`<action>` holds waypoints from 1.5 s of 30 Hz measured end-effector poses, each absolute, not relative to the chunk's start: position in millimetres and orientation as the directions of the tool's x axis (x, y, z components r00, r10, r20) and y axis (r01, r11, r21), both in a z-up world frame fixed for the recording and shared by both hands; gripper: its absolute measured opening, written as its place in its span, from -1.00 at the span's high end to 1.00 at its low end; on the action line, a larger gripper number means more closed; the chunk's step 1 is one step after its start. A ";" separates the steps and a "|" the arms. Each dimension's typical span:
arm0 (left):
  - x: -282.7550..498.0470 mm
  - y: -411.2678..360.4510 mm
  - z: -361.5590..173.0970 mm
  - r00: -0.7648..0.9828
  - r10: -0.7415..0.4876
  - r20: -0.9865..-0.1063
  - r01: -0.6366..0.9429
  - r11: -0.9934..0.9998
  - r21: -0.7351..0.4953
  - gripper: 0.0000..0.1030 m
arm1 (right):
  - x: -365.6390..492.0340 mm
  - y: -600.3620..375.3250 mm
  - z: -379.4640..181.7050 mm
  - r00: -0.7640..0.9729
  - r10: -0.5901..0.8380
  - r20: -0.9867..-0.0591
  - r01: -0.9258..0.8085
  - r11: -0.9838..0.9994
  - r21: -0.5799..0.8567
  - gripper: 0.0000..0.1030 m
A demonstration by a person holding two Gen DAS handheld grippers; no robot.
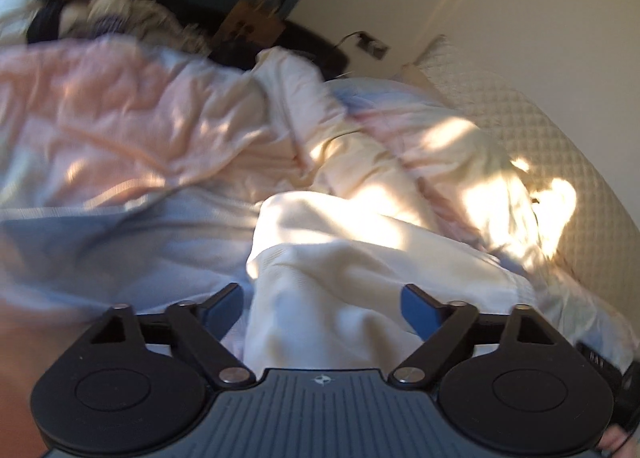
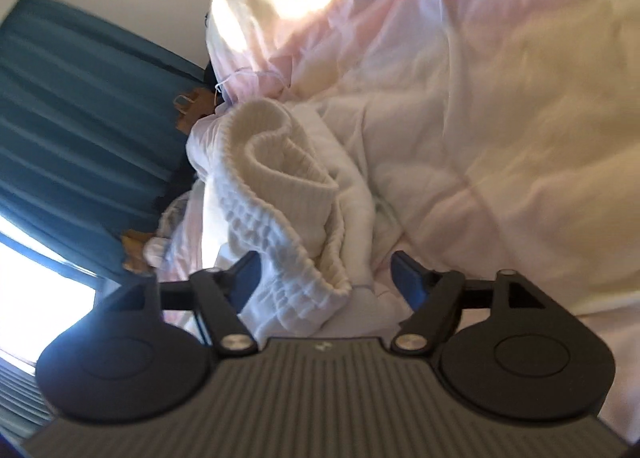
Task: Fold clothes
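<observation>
- Left gripper point(image 1: 322, 312) spread wide, nothing clamped; cream garment point(image 1: 340, 258) lies bunched on the pink quilt point(image 1: 120, 106), at 12 o'clock
- Right gripper point(image 2: 326, 276) likewise released, straddling its ribbed cuff point(image 2: 276, 162)
- Judged: between grasps; next needs an edge pinched

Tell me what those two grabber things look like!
Both look the same. The left gripper and right gripper each have two blue fingers on black link arms with silver pins, two round black discs, and a ribbed grey plate bearing a small white logo. No cables or sleeves show.
</observation>
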State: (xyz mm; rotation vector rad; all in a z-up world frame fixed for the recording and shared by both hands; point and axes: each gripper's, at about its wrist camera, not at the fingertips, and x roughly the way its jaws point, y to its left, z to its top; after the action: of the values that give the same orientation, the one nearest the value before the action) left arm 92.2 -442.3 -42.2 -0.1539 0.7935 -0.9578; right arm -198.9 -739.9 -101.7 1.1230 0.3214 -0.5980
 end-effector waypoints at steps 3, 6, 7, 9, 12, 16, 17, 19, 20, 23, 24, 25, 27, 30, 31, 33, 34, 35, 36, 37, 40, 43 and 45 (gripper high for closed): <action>64.5 -429.5 -6.7 0.334 -0.786 -0.520 0.728 0.565 -0.387 -0.80 | -209.1 -724.2 -72.6 0.781 -0.329 -0.530 0.623 0.361 0.694 -0.61; 33.4 -415.7 26.8 0.360 -0.796 -0.486 0.766 0.550 -0.334 -0.97 | -222.3 -700.1 -39.6 0.777 -0.370 -0.509 0.629 0.419 0.655 -0.61; 22.0 -410.3 37.7 0.373 -0.799 -0.472 0.777 0.547 -0.311 -1.00 | -227.4 -689.9 -27.5 0.777 -0.382 -0.500 0.629 0.447 0.636 -0.61; 0.8 -400.1 57.5 0.400 -0.797 -0.452 0.793 0.549 -0.265 -0.99 | -231.8 -670.0 -3.8 0.780 -0.409 -0.473 0.625 0.511 0.589 -0.62; -25.5 -384.3 79.3 0.426 -0.791 -0.439 0.805 0.553 -0.214 -1.00 | -240.3 -637.5 26.3 0.790 -0.441 -0.426 0.612 0.596 0.520 -0.65; -53.5 -357.8 97.1 0.463 -0.776 -0.429 0.801 0.573 -0.174 -0.99 | -247.0 -596.2 55.1 0.809 -0.442 -0.387 0.584 0.679 0.446 -0.78; -60.2 -349.4 100.3 0.476 -0.773 -0.420 0.795 0.582 -0.170 -0.99 | -247.8 -585.2 61.2 0.810 -0.443 -0.384 0.580 0.701 0.415 -0.78; -73.2 -331.4 105.8 0.499 -0.771 -0.397 0.785 0.596 -0.171 -0.99 | -248.9 -562.5 71.0 0.801 -0.459 -0.384 0.587 0.729 0.351 -0.78; -78.2 -323.9 107.4 0.497 -0.773 -0.395 0.786 0.594 -0.173 -0.99 | -250.1 -552.4 73.7 0.799 -0.464 -0.382 0.586 0.742 0.326 -0.78; -91.5 -305.3 110.1 0.487 -0.775 -0.403 0.792 0.587 -0.171 -0.99 | -256.8 -523.4 79.8 0.790 -0.479 -0.382 0.593 0.755 0.279 -0.78; -96.1 -300.3 110.1 0.489 -0.772 -0.406 0.793 0.587 -0.160 -0.99 | -259.8 -515.7 79.9 0.788 -0.488 -0.376 0.597 0.755 0.272 -0.78; -100.9 -295.2 109.8 0.494 -0.769 -0.406 0.795 0.588 -0.148 -0.99 | -263.1 -508.0 79.9 0.786 -0.497 -0.369 0.601 0.754 0.266 -0.78; -110.9 -285.1 108.4 0.522 -0.757 -0.392 0.791 0.602 -0.109 -0.99 | -268.7 -493.1 79.2 0.780 -0.513 -0.358 0.610 0.752 0.250 -0.78; -122.6 -273.2 105.7 0.547 -0.742 -0.386 0.787 0.613 -0.064 -0.99 | -273.2 -475.1 74.1 0.760 -0.534 -0.370 0.631 0.742 0.225 -0.78; -125.3 -268.9 104.8 0.545 -0.744 -0.387 0.789 0.611 -0.062 -0.99 | -274.7 -470.7 71.8 0.755 -0.542 -0.369 0.638 0.737 0.223 -0.78; -129.7 -258.9 102.3 0.529 -0.755 -0.388 0.797 0.599 -0.079 -0.99 | -276.7 -461.7 67.8 0.752 -0.551 -0.362 0.642 0.735 0.216 -0.78; -131.2 -254.3 100.5 0.525 -0.758 -0.387 0.798 0.596 -0.085 -0.99 | -276.4 -457.6 65.9 0.748 -0.556 -0.361 0.646 0.735 0.206 -0.78; -132.3 -250.0 98.5 0.524 -0.759 -0.386 0.798 0.596 -0.090 -0.99 | -275.8 -453.4 63.9 0.744 -0.563 -0.361 0.650 0.734 0.195 -0.78; -133.3 -245.7 96.4 0.523 -0.760 -0.384 0.797 0.597 -0.095 -0.99 | -274.8 -450.0 62.3 0.740 -0.567 -0.362 0.653 0.734 0.185 -0.78; -133.8 -242.1 94.4 0.527 -0.758 -0.384 0.794 0.601 -0.095 -0.99 | -273.7 -446.9 60.7 0.736 -0.570 -0.365 0.656 0.734 0.175 -0.78; -130.4 -236.0 89.5 0.548 -0.736 -0.398 0.778 0.623 -0.081 -0.99 | -270.4 -439.9 57.8 0.726 -0.578 -0.373 0.662 0.734 0.150 -0.78; -126.9 -232.6 89.6 0.559 -0.724 -0.403 0.767 0.636 -0.078 -0.99 | -268.6 -435.6 57.0 0.720 -0.581 -0.379 0.663 0.737 0.130 -0.78; -127.0 -233.2 89.8 0.565 -0.720 -0.403 0.765 0.640 -0.069 -0.99 | -267.8 -433.2 57.1 0.719 -0.582 -0.380 0.662 0.739 0.123 -0.78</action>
State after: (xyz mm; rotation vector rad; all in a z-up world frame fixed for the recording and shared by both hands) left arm -127.0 -233.2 89.8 0.1181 0.4195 -0.8756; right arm -267.8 -433.2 57.1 0.2590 0.3302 -0.6962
